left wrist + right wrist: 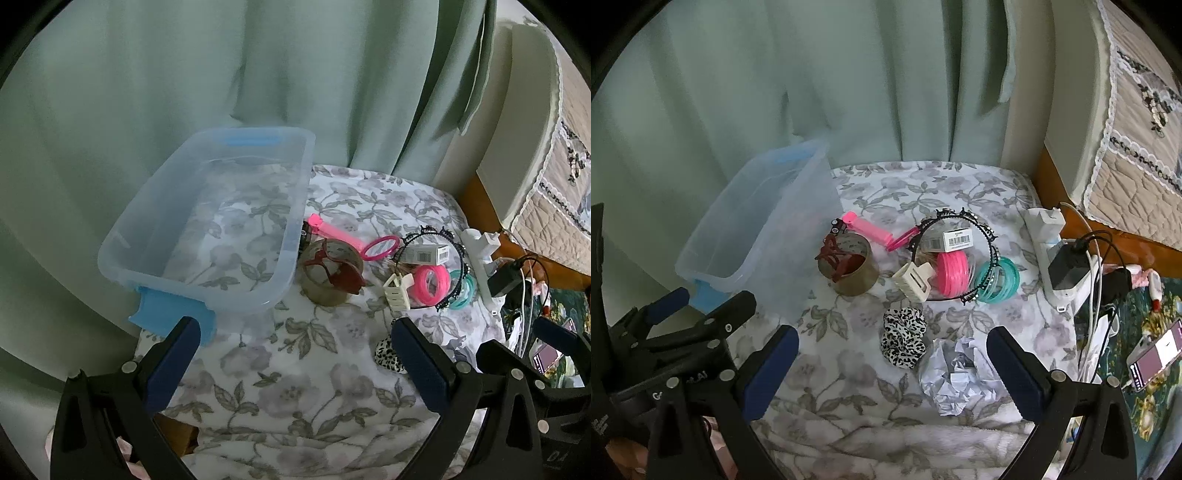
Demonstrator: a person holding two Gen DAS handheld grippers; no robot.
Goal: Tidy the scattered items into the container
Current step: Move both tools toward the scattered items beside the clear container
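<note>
A clear plastic bin (295, 221) (753, 236) with blue handles stands empty at the left on the floral cloth. Right of it lie a tape roll (332, 284) (849, 273) with a dark red clip on it, a pink hand mirror (380, 248), a cream claw clip (912, 282), pink bangles (951, 273), teal bangles (1001, 282), a black headband (960, 218), a small box (955, 236), a leopard scrunchie (903, 336) and crumpled paper (956, 376). My left gripper (295, 354) and right gripper (892, 365) are both open and empty, above the cloth's near side.
A green curtain (184, 92) hangs behind. A white power strip (1049, 254) with chargers and cables lies at the cloth's right edge. A phone (1156, 354) lies further right. A quilted bed cover (1137, 140) is at the far right.
</note>
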